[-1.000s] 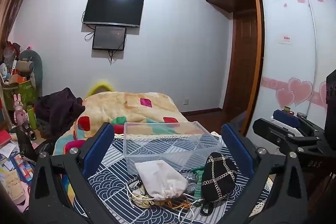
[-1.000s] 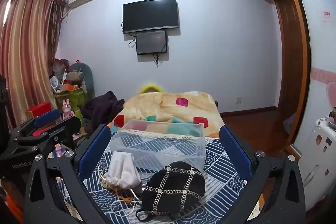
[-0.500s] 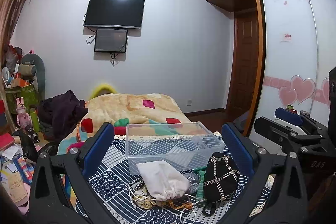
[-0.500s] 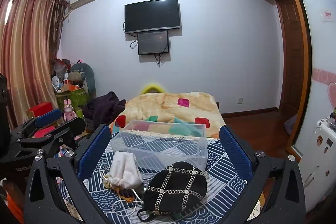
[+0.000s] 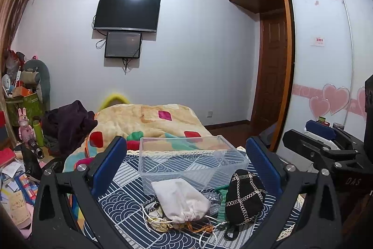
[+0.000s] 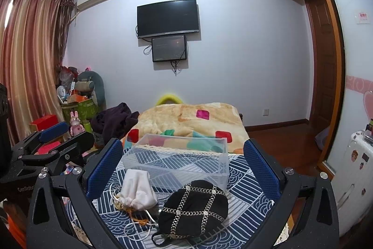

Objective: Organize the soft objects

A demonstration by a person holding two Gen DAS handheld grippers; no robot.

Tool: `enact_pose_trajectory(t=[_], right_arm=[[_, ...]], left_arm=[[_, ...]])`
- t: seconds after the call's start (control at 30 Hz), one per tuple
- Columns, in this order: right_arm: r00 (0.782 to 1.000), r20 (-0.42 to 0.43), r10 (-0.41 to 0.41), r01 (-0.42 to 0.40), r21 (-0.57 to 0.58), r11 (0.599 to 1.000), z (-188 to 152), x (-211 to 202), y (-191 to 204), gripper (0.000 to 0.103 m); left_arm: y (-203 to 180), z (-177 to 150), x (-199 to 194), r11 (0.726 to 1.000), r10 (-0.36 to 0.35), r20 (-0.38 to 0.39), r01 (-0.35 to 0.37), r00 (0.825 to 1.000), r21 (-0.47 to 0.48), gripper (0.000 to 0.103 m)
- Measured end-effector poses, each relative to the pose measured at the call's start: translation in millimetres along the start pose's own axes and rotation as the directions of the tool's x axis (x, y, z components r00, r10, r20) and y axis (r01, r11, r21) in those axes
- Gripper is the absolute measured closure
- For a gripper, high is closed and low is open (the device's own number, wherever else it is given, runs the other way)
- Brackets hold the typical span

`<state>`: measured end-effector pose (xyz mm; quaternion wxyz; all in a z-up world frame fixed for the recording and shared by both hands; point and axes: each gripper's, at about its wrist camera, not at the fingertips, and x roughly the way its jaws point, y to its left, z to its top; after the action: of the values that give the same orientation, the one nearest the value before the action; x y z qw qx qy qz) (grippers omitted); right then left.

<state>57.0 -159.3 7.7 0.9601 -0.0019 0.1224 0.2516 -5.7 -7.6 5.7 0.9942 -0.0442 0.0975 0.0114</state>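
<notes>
A white drawstring pouch (image 5: pixel 180 198) (image 6: pixel 138 190) and a black pouch with a chain grid (image 5: pixel 244 196) (image 6: pixel 194 208) lie on a blue patterned cloth, with cords and small items between them. An empty clear plastic box (image 5: pixel 191 160) (image 6: pixel 177 160) stands just behind them. My left gripper (image 5: pixel 186 167) is open, held back above the pouches. My right gripper (image 6: pixel 183 167) is open, held back above the black pouch. Both are empty.
The patterned cloth (image 5: pixel 121 200) covers a small table before a bed with a yellow patterned blanket (image 5: pixel 149 118). Clutter and toys stand at the left (image 5: pixel 23 123). A wardrobe with sliding doors (image 5: pixel 321 62) is at the right. A white suitcase (image 6: pixel 356 169) stands beside it.
Both views have shifted slightly, lifting and pulling back a little. Nothing on the table has moved. Both grippers stay open.
</notes>
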Motion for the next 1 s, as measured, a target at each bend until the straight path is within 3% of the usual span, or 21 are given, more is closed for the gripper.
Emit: enact_pose_trajectory(t=[1.0], right_arm=[[1.0, 0.001, 0.001, -0.001, 0.001, 1.0, 1.1, -1.9, -0.8, 0.0]], left_arm=[[2.8, 1.1, 0.6, 1.0, 0.001, 0.001, -0.001, 1.0, -0.004, 0.0]])
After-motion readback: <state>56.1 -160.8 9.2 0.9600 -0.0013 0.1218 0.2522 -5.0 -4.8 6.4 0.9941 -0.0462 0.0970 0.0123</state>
